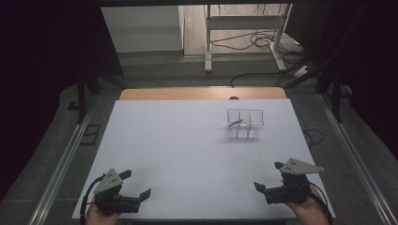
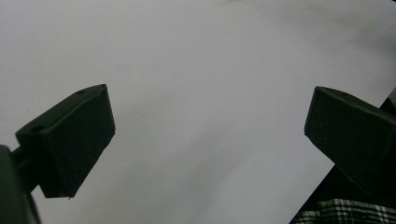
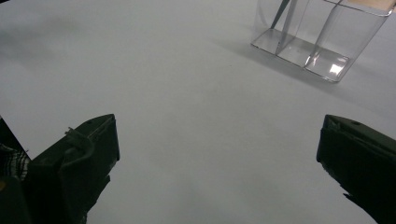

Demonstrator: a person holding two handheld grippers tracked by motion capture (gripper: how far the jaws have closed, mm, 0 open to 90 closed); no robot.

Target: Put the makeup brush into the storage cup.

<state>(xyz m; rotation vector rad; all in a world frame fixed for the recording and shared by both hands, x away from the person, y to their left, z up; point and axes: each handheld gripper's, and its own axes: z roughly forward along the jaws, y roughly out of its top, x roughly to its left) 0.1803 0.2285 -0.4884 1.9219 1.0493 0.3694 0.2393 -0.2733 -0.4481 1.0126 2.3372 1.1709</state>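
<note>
A clear plastic box (image 1: 244, 124) with several compartments stands on the white table (image 1: 178, 145), right of the middle and towards the back. A thin brownish stick (image 1: 236, 123) leans inside it. My left gripper (image 1: 137, 183) rests at the near left corner, open, with nothing between its jaws. My right gripper (image 1: 268, 176) rests at the near right corner, also open and empty. In the left gripper view the left gripper (image 2: 205, 135) has bare table between its jaws. In the right gripper view the right gripper (image 3: 217, 158) points towards the clear box (image 3: 317, 37), which stands well ahead.
A wooden strip (image 1: 202, 93) runs along the table's far edge. Behind it stand a white metal frame (image 1: 244, 28) and loose cables (image 1: 263, 40) on the floor. Metal rails (image 1: 61, 164) flank the table. Plaid cloth (image 2: 345, 212) shows past the table's near edge.
</note>
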